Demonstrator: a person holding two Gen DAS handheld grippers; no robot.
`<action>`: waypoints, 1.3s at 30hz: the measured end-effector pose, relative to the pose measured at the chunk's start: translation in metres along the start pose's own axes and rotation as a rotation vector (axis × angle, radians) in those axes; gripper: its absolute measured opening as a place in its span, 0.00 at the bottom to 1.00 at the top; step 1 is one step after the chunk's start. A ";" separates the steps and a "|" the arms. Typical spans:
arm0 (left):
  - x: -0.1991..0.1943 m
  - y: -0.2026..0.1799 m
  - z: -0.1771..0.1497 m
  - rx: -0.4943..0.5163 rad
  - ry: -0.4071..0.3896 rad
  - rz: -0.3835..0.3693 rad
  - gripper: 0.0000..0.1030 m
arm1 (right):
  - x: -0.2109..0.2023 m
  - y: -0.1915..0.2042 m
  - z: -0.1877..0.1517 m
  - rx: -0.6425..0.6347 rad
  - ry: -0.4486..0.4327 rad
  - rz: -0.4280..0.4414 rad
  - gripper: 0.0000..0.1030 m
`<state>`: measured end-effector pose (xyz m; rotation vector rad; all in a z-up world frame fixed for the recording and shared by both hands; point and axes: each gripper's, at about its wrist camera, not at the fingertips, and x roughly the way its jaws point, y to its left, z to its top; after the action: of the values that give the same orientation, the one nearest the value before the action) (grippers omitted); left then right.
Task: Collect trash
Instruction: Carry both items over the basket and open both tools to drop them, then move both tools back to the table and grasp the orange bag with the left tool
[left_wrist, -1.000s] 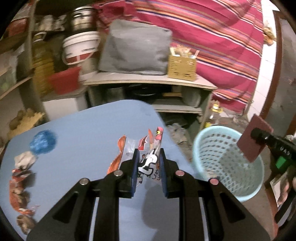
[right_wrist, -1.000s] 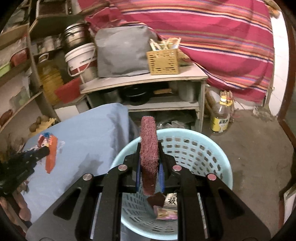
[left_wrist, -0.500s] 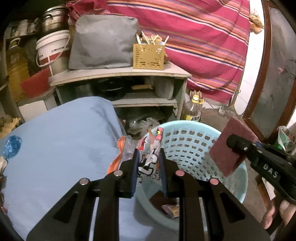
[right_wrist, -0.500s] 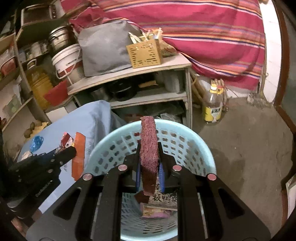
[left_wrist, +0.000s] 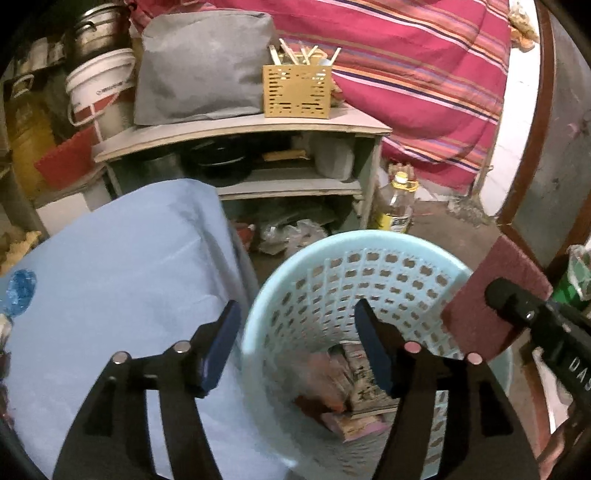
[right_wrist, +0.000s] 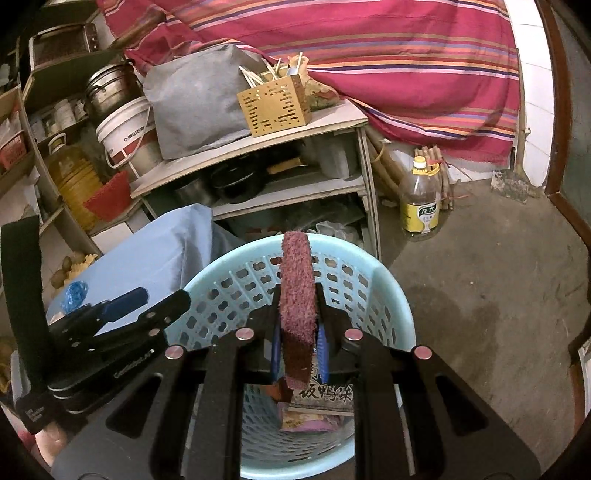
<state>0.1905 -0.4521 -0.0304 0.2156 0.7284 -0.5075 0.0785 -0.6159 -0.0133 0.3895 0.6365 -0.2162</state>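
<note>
My left gripper (left_wrist: 297, 310) hangs over the left rim of the light blue basket (left_wrist: 332, 240), its jaws opening with nothing between them. Below them a red and white snack wrapper (left_wrist: 317, 373) is a blur inside the basket, beside flat packets (left_wrist: 364, 384). My right gripper (right_wrist: 297, 299) is shut on a maroon scouring pad (right_wrist: 295, 266), held edge-up above the basket (right_wrist: 388, 273). The left wrist view shows that pad (left_wrist: 491, 295) over the basket's right rim. The left gripper (right_wrist: 147, 302) shows at the left of the right wrist view.
A table under a blue cloth (left_wrist: 129, 277) touches the basket's left side, with a blue crumpled scrap (left_wrist: 20, 291) at its far left. Behind stand a cluttered shelf unit (left_wrist: 258, 125) and an oil bottle (left_wrist: 397, 206) on the floor. A wooden door frame (left_wrist: 528, 155) is at right.
My left gripper moved right from the table to over the basket, then opened, and the wrapper dropped into the basket. My right gripper stayed shut on the pad, drifting slightly over the basket.
</note>
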 end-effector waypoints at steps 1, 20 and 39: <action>-0.003 0.004 -0.001 -0.001 -0.009 0.015 0.64 | 0.001 0.001 0.000 0.000 0.000 0.003 0.15; -0.073 0.096 -0.020 -0.072 -0.115 0.154 0.78 | 0.028 0.066 -0.008 -0.090 0.018 -0.034 0.85; -0.152 0.294 -0.108 -0.190 -0.094 0.334 0.94 | 0.028 0.249 -0.049 -0.340 -0.015 0.104 0.96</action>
<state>0.1827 -0.1053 -0.0013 0.1308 0.6291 -0.1287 0.1526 -0.3724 0.0049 0.0929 0.6229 -0.0095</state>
